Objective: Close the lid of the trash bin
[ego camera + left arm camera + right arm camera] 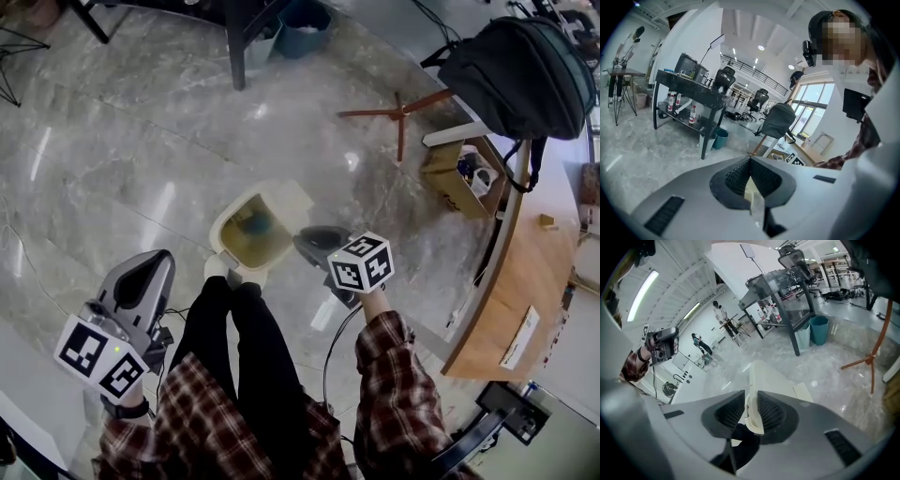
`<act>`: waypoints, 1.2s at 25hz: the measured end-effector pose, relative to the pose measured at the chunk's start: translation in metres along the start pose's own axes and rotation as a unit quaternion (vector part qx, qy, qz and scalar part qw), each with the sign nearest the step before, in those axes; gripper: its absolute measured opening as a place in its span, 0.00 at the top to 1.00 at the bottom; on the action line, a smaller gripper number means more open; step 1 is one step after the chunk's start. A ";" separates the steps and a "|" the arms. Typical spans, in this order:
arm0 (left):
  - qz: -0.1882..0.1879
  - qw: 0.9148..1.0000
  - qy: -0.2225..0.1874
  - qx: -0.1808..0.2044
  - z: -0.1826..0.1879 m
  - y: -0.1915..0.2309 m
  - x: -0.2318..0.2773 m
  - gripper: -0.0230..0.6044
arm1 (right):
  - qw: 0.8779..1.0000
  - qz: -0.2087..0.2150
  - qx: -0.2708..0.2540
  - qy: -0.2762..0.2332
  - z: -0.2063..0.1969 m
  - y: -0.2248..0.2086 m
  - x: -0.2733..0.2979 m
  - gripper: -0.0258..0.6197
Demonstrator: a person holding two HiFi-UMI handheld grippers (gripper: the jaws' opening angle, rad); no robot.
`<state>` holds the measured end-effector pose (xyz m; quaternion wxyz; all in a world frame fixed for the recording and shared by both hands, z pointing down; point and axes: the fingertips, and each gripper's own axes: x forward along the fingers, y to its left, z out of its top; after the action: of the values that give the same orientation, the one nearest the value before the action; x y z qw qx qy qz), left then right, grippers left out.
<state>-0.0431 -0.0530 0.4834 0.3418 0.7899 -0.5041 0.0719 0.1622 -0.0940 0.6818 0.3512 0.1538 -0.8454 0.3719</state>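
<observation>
In the head view the left arm, in a plaid sleeve, is bent at the person's side. It holds the grey plastic left hand-held gripper (pixel 150 267) nose forward, well apart from everything else. The right arm reaches forward and down, and the right hand-held gripper (pixel 304 241) has its tips at the cream plastic trash bin (pixel 225 231), which stands on the glossy grey marble floor (pixel 141 141) just ahead of the person's feet. The bin is a rounded rectangle and open. Its flat cream lid (pixel 286 197) is raised on the side beyond the right hand-held gripper, and inside lies a dull blue-green object (pixel 251 225) that I cannot identify. Off to that gripper's right runs a curved wooden counter (pixel 525 272) carrying a black fabric backpack (pixel 516 66).

In the left gripper view the left hand-held gripper (pixel 750 161) has its ribbed black pads pressed together with nothing between them. Past its nose are the backpack (pixel 778 119) and a round teal bucket (pixel 720 138).

In the right gripper view the right hand-held gripper (pixel 751 404) is nearly closed — its jaws grip the thin edge of the lid (pixel 764 376). The lid stands on edge straight ahead of the jaws, smooth and matt.
</observation>
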 end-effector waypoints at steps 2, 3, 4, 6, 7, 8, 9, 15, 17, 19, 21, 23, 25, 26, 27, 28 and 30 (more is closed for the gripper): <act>-0.009 1.000 0.005 -0.002 -0.011 -0.002 0.003 0.95 | 1.000 -0.014 -0.006 -0.015 -0.008 0.012 0.009 0.81; -0.012 1.000 0.009 -0.003 -0.018 -0.002 0.005 0.95 | 0.999 -0.022 -0.008 -0.024 -0.012 0.018 0.015 0.81; -0.015 1.000 0.015 -0.003 -0.025 -0.001 0.007 0.95 | 0.999 -0.030 -0.009 -0.033 -0.016 0.023 0.020 0.81; -0.019 1.000 0.025 -0.003 -0.040 0.004 0.011 0.95 | 0.998 -0.044 -0.010 -0.050 -0.024 0.031 0.031 0.81; -0.018 0.999 0.029 -0.003 -0.047 0.008 0.014 0.95 | 0.997 -0.049 -0.010 -0.057 -0.028 0.034 0.037 0.81; -0.017 0.999 0.033 -0.004 -0.054 0.013 0.016 0.95 | 0.997 -0.052 -0.007 -0.063 -0.032 0.038 0.044 0.81; -0.015 0.999 0.036 -0.006 -0.060 0.018 0.018 0.95 | 0.996 -0.053 -0.003 -0.068 -0.036 0.041 0.051 0.81; -0.016 0.998 0.053 -0.007 -0.100 0.046 0.043 0.95 | 0.997 -0.041 0.007 -0.067 -0.068 0.052 0.100 0.81; -0.021 0.998 0.057 -0.007 -0.113 0.055 0.052 0.95 | 0.997 -0.032 0.010 -0.062 -0.082 0.056 0.118 0.81; -0.026 0.998 0.060 -0.011 -0.125 0.065 0.061 0.95 | 0.998 -0.028 0.013 -0.058 -0.096 0.058 0.135 0.81; -0.028 0.997 0.064 -0.014 -0.135 0.072 0.068 0.95 | 0.998 -0.025 0.018 -0.055 -0.106 0.056 0.149 0.81; -0.031 0.997 0.069 -0.016 -0.145 0.077 0.073 0.95 | 0.998 -0.025 0.023 -0.048 -0.115 0.054 0.162 0.81; -0.033 0.997 0.075 -0.017 -0.156 0.081 0.075 0.95 | 0.999 -0.031 0.020 -0.037 -0.125 0.049 0.176 0.81; -0.033 0.996 0.077 -0.017 -0.160 0.084 0.075 0.95 | 0.999 -0.036 0.018 -0.031 -0.129 0.046 0.182 0.81; -0.033 0.996 0.080 -0.017 -0.165 0.086 0.075 0.95 | 0.999 -0.040 0.016 -0.026 -0.132 0.043 0.188 0.81; -0.033 0.996 0.082 -0.017 -0.169 0.089 0.075 0.95 | 0.999 -0.045 0.015 -0.021 -0.135 0.040 0.193 0.81; -0.030 0.996 0.087 -0.019 -0.175 0.093 0.074 0.95 | 0.998 -0.051 0.017 -0.010 -0.141 0.035 0.201 0.81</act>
<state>-0.0452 -0.0253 0.6931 0.4014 0.7889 -0.4496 0.1200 0.0696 0.0341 0.8732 0.3586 0.2064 -0.8336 0.3659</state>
